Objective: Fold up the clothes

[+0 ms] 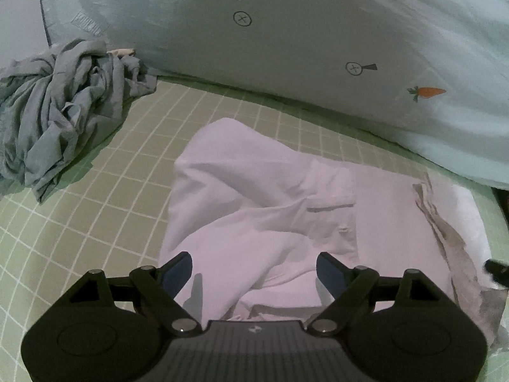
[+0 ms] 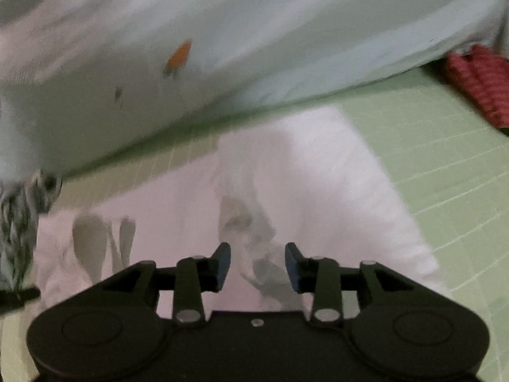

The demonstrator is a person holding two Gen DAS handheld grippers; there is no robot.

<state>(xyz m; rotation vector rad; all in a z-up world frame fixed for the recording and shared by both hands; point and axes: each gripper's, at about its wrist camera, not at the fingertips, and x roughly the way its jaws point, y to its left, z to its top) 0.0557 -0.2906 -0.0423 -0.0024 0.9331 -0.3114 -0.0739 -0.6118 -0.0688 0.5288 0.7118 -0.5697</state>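
Note:
A white garment [image 1: 270,203] lies rumpled on the green checked bed sheet [image 1: 95,229], with a greyish edge [image 1: 445,229] along its right side. My left gripper [image 1: 254,273] is open just above the garment's near edge, holding nothing. In the blurred right wrist view the same white garment [image 2: 318,191] fills the middle. My right gripper [image 2: 257,264] is open over a crumpled fold of it, with nothing between the fingers. The tip of the right gripper also shows at the right edge of the left wrist view [image 1: 496,269].
A crumpled grey-blue garment [image 1: 60,111] lies at the far left. A large pale pillow with carrot print [image 1: 318,47] lines the back and also shows in the right wrist view [image 2: 222,47]. A red patterned cloth [image 2: 480,82] lies at the far right.

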